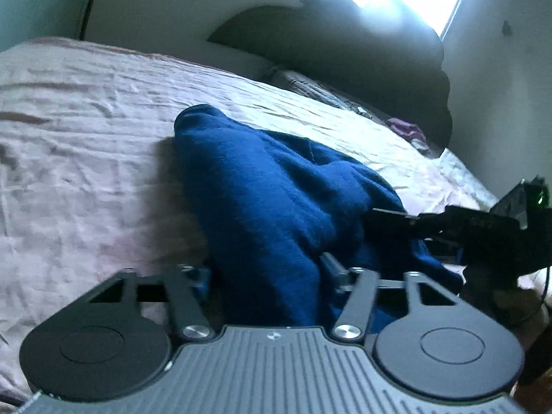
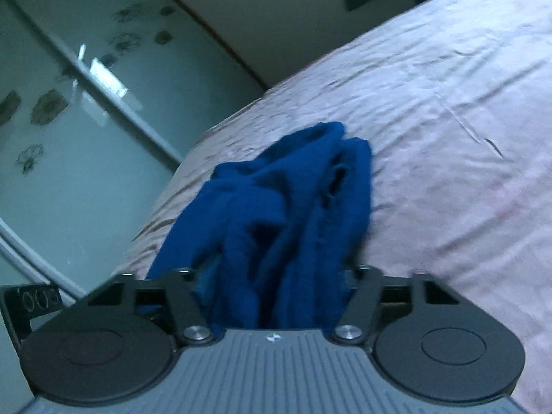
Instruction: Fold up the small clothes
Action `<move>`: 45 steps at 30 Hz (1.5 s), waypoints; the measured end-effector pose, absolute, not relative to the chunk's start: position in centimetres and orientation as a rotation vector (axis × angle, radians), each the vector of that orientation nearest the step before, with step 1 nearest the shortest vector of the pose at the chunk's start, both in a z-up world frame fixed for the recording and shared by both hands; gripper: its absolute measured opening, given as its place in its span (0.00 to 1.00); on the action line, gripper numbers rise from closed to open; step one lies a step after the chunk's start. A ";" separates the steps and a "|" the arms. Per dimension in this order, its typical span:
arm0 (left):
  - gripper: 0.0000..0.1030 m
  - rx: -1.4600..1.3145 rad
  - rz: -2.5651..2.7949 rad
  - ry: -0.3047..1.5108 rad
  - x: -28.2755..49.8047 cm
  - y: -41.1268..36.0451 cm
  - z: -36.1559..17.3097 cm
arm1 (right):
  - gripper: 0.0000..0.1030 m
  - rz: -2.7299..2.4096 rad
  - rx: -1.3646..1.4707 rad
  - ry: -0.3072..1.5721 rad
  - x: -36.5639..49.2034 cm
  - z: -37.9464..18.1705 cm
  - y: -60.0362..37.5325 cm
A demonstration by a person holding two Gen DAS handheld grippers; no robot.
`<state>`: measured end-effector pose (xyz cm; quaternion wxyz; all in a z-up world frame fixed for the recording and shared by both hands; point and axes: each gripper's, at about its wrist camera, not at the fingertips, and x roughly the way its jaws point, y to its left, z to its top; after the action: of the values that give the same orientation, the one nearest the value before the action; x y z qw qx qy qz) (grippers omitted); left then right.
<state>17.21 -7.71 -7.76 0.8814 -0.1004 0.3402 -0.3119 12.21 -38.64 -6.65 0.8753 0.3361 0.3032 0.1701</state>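
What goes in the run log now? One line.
left gripper: shut on cloth | right gripper: shut on cloth | cloth: bunched on bed

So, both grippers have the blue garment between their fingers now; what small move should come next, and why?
Probably lift and draw the left gripper and the right gripper apart, to spread the blue garment. Each has a bunch of the cloth between its fingers, and the garment lies crumpled in thick folds on the pink bedsheet. It likely needs flattening before any fold.
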 end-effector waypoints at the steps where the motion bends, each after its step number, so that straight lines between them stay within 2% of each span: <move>1: 0.37 -0.226 -0.655 0.714 17.4 -7.5 -7.7 | 0.35 0.360 0.765 0.644 12.1 -7.2 -39.1; 2: 0.31 -0.234 -0.657 0.713 17.5 -7.3 -7.5 | 0.32 0.368 0.831 0.648 12.1 -7.8 -39.3; 5: 0.26 -0.199 -0.656 0.683 17.3 -7.4 -6.3 | 0.31 0.365 0.922 0.628 11.9 -8.2 -39.1; 9: 0.24 -0.172 -0.621 0.632 16.8 -6.0 -4.3 | 0.29 0.418 1.006 0.602 11.7 -7.9 -38.1; 12: 0.25 -0.194 -0.615 0.669 16.9 -4.4 -4.3 | 0.30 0.435 0.944 0.616 11.3 -7.2 -36.8; 15: 0.30 -0.133 -0.587 0.714 16.5 -4.7 -5.7 | 0.38 0.341 0.787 0.686 11.3 -6.6 -35.3; 16: 0.39 -0.109 -0.571 0.705 16.0 -4.9 -5.9 | 0.41 0.327 0.765 0.689 11.1 -6.4 -35.1; 18: 0.44 -0.092 -0.562 0.685 15.0 -5.0 -5.6 | 0.53 0.312 0.729 0.687 10.2 -5.5 -34.8; 19: 0.49 -0.092 -0.563 0.682 14.6 -4.9 -5.4 | 0.64 0.310 0.699 0.681 9.6 -5.0 -34.6; 20: 0.54 -0.093 -0.568 0.682 14.2 -4.6 -5.2 | 0.67 0.310 0.665 0.675 8.8 -4.5 -34.2; 24: 0.55 -0.083 -0.569 0.674 12.0 -3.5 -5.1 | 0.66 0.178 0.532 0.625 4.3 -3.4 -33.7; 28: 0.53 -0.090 -0.568 0.701 10.8 -2.8 -6.1 | 0.65 0.110 0.360 0.501 -0.1 -1.3 -32.4; 30: 0.48 -0.118 -0.576 0.716 10.9 -2.6 -6.5 | 0.65 0.191 0.303 0.504 -0.7 -1.0 -30.8; 31: 0.39 -0.135 -0.581 0.724 10.9 -2.4 -6.6 | 0.65 0.225 0.268 0.512 -0.7 -1.0 -30.0; 32: 0.30 -0.150 -0.582 0.729 11.0 -2.3 -6.7 | 0.60 0.246 0.233 0.521 -0.5 -1.1 -29.2; 33: 0.26 -0.165 -0.584 0.730 11.1 -2.2 -6.7 | 0.57 0.256 0.212 0.537 0.1 -1.4 -28.3; 34: 0.18 -0.170 -0.584 0.730 11.1 -2.2 -6.6 | 0.45 0.265 0.208 0.556 0.7 -1.7 -27.8; 35: 0.14 -0.173 -0.583 0.728 11.1 -2.2 -6.5 | 0.29 0.275 0.215 0.578 1.3 -2.1 -27.6; 36: 0.13 -0.176 -0.582 0.725 11.1 -2.1 -6.4 | 0.23 0.276 0.230 0.603 2.1 -2.8 -27.7; 37: 0.12 -0.182 -0.582 0.721 11.0 -1.9 -6.3 | 0.12 0.274 0.244 0.623 2.4 -3.1 -27.9; 38: 0.11 -0.187 -0.580 0.717 10.8 -1.6 -6.1 | 0.07 0.274 0.259 0.638 2.6 -3.5 -28.0; 45: 0.11 -0.151 -0.570 0.755 10.9 -1.5 -6.8 | 0.05 0.241 0.252 0.685 0.2 -4.4 -28.5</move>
<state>10.93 -1.54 -6.85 0.8873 -0.0729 0.3634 -0.2743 0.24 -28.47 -4.43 0.9271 0.1231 0.3339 0.1174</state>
